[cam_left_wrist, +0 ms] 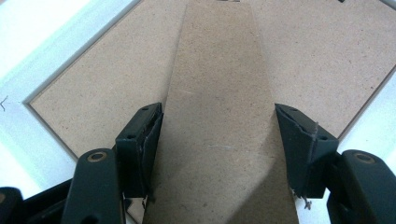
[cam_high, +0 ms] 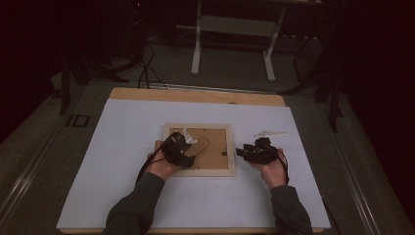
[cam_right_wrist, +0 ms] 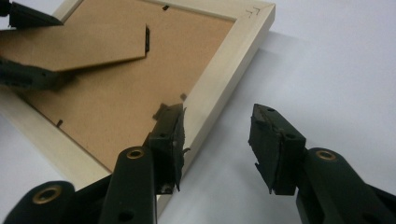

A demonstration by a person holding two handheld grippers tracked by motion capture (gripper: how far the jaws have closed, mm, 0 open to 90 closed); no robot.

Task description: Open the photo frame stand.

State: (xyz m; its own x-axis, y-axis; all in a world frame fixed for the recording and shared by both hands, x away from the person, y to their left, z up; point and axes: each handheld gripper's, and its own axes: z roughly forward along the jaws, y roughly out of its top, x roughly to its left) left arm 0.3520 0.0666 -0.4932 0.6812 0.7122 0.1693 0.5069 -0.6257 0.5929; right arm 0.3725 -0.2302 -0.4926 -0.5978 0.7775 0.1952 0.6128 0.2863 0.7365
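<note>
- You work in a dim room at a wooden table (cam_high: pixel 195 95) covered by a white sheet (cam_high: pixel 127 142); grey floor and a pale table stand (cam_high: pixel 235 29) lie beyond at 12 o'clock.
- Your left gripper (cam_left_wrist: pixel 219 140) straddles the fibreboard easel stand (cam_left_wrist: pixel 219 116): the strip runs up between the jaws, the left pad touching its edge, the right pad just beside the other edge. Whether they pinch it, you cannot tell.
- That stand points from 6 to 12 o'clock in the left gripper view, its long axis along the jaws, narrowing away from you.
- It rises off the picture frame (cam_high: pixel 198 149), which lies face down at the sheet's middle, brown backing (cam_right_wrist: pixel 116 93) up, long side running 9 to 3 o'clock in the high view.
- Your right gripper (cam_right_wrist: pixel 217 140) holds its jaws apart on nothing, straddling the frame's pale right edge; the frame lies towards 10 o'clock of it.
- A clear plastic piece (cam_high: pixel 268 132) lies on the sheet at 12 o'clock of your right hand (cam_high: pixel 266 169).
</note>
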